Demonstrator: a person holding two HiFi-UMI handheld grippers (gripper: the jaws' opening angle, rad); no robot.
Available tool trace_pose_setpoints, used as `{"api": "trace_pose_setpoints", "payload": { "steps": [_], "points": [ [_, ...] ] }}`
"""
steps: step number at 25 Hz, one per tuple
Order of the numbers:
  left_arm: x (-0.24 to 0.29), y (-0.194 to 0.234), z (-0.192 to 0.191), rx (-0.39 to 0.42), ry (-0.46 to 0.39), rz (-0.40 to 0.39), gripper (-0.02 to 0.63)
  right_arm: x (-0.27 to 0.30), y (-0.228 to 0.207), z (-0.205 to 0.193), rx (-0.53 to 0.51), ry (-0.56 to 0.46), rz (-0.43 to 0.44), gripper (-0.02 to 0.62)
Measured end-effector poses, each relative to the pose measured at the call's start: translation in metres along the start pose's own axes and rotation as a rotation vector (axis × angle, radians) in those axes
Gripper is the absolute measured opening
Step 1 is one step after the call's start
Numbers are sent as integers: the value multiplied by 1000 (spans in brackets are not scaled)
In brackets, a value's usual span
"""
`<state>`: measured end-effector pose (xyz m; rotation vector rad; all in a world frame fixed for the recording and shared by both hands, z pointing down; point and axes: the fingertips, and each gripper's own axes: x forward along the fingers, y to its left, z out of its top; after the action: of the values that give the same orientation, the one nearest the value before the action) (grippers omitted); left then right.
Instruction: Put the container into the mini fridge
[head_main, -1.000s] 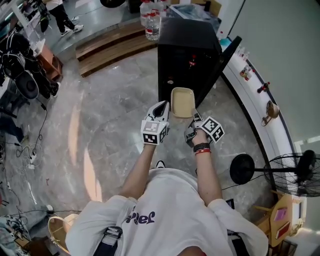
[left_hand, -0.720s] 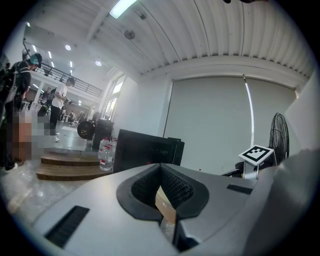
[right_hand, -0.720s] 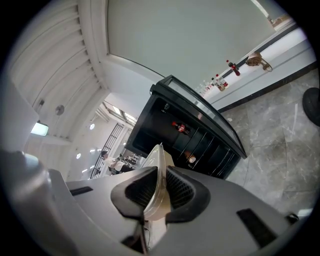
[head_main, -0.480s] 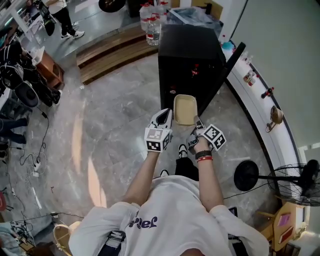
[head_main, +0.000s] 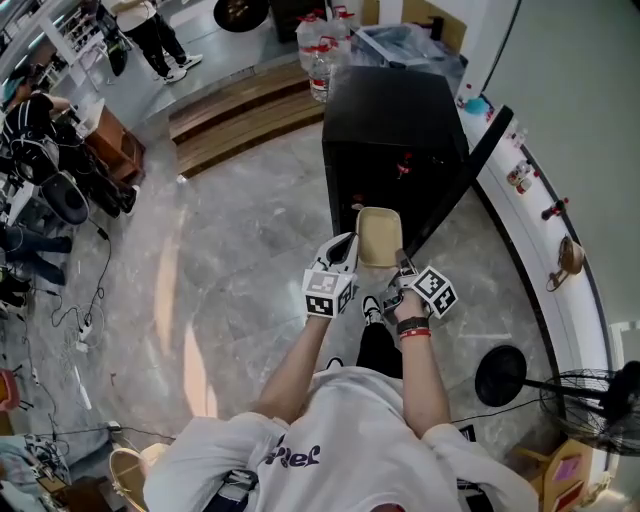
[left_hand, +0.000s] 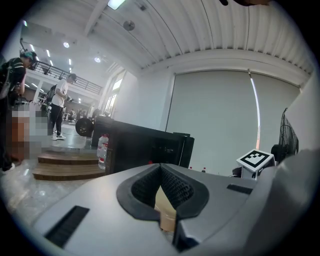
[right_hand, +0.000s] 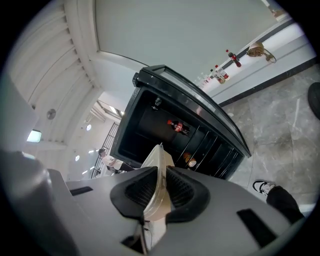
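Note:
A beige rectangular container (head_main: 379, 237) hangs in the air just in front of the black mini fridge (head_main: 397, 130), whose door (head_main: 470, 170) stands open to the right. My left gripper (head_main: 346, 248) is shut on the container's near-left rim, seen as a beige edge (left_hand: 165, 212) between the pads. My right gripper (head_main: 400, 262) is shut on the near-right rim, and the container's thin wall (right_hand: 156, 185) shows clamped between its pads. In the right gripper view the fridge's dark inside (right_hand: 165, 130) holds a red bottle (right_hand: 176, 125) on a shelf.
Water bottles (head_main: 322, 60) and wooden steps (head_main: 240, 110) lie behind the fridge. A white curved counter (head_main: 540, 230) with small objects runs along the right. A standing fan (head_main: 610, 395) is at the lower right. People (head_main: 150, 30) and cluttered desks are at the far left.
Both grippers have carried the container forward toward the open fridge, and the person has stepped closer. The grips have not changed.

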<state>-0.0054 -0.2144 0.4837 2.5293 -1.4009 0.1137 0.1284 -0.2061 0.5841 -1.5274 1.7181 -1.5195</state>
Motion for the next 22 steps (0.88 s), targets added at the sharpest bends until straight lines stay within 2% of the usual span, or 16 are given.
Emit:
{"api": "trace_pose_setpoints", "payload": {
  "steps": [16,22],
  "points": [
    [81,50,-38,-1,45,28,20,106,-39,28,-26,25,-30,66],
    [104,67,-57,-21,62,39,20,144,-49,32,-73,40,-34,66]
  ]
}}
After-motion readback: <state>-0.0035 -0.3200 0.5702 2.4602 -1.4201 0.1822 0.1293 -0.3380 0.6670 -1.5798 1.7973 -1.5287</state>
